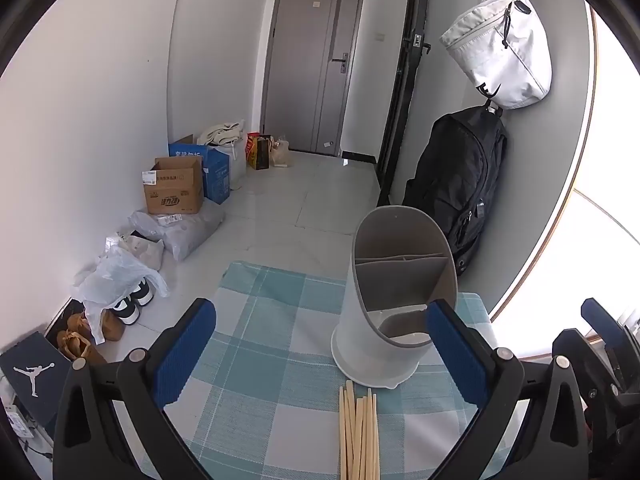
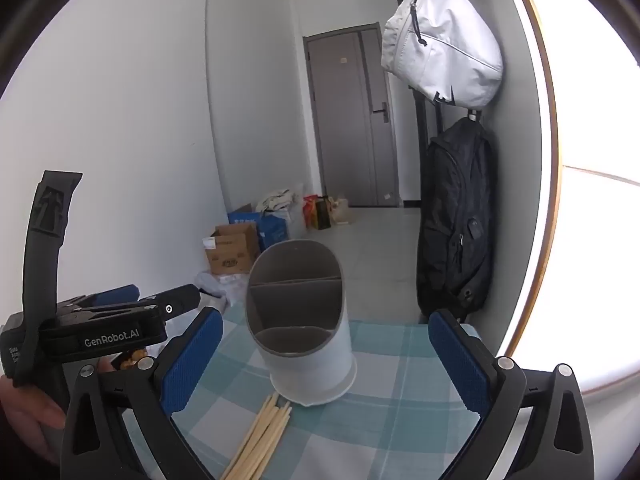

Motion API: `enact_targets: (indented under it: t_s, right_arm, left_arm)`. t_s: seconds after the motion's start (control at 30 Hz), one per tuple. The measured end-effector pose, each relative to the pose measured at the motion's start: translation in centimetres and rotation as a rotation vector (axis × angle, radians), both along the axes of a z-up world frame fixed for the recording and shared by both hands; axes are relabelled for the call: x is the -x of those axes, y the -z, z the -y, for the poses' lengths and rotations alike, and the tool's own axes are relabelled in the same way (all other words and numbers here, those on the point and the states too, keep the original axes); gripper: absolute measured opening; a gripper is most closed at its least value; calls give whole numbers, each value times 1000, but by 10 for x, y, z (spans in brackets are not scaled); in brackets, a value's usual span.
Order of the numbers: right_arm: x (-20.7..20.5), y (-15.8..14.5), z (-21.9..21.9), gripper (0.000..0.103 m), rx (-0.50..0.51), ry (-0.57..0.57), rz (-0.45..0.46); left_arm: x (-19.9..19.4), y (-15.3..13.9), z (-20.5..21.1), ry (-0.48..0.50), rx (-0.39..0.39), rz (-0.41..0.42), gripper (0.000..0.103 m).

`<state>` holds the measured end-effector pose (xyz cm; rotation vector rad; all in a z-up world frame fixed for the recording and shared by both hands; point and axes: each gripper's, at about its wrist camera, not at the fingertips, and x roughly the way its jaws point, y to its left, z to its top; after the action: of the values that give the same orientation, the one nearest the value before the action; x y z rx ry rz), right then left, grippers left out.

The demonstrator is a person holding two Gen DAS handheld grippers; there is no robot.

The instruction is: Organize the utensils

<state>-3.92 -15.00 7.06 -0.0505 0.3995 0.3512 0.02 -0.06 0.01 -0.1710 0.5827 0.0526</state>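
A white utensil holder (image 1: 376, 320) with grey inner dividers stands upright on a table with a teal checked cloth (image 1: 264, 352). Several wooden chopsticks (image 1: 360, 432) lie bundled on the cloth just in front of it. My left gripper (image 1: 320, 344) is open and empty, hovering above the cloth with the chopsticks between its blue pads. In the right wrist view the holder (image 2: 308, 344) and chopsticks (image 2: 260, 440) lie ahead. My right gripper (image 2: 324, 356) is open and empty. The left gripper's body (image 2: 104, 328) shows at its left.
A black backpack (image 1: 460, 184) and a white bag (image 1: 504, 48) hang on the wall right of the table. Boxes (image 1: 176, 188), bags and shoes (image 1: 132, 304) line the floor at left. A grey door (image 1: 316, 64) is at the far end.
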Motion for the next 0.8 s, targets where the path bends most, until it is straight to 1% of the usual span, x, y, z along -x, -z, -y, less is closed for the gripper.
enact_targets:
  t_s: [0.17, 0.23, 0.27, 0.37, 0.47, 0.6, 0.67, 0.8]
  right_arm:
    - [-1, 0, 0, 103, 1, 2, 3]
    - [0, 0, 0, 103, 2, 5, 1]
    - [0, 0, -1, 103, 3, 5, 1]
    - [0, 0, -1, 103, 6, 7, 2]
    - [0, 1, -1, 103, 9, 9, 0]
    - [0, 1, -2, 103, 11, 9, 5]
    - [0, 2, -3, 103, 16, 8, 2]
    - [-1, 3, -3, 103, 18, 7, -2]
  left_arm:
    - [1, -1, 2, -9, -17, 4, 102]
    - [-1, -4, 11, -10, -20, 7, 102]
    - [1, 0, 5, -10, -13, 5, 102]
    - [0, 1, 4, -13, -23, -7, 102]
    - [2, 0, 3, -10, -31, 0, 102]
    - [4, 1, 1, -12, -12, 8, 102]
    - [3, 2, 1, -8, 9, 14, 102]
    - [3, 4, -1, -9, 31, 3, 102]
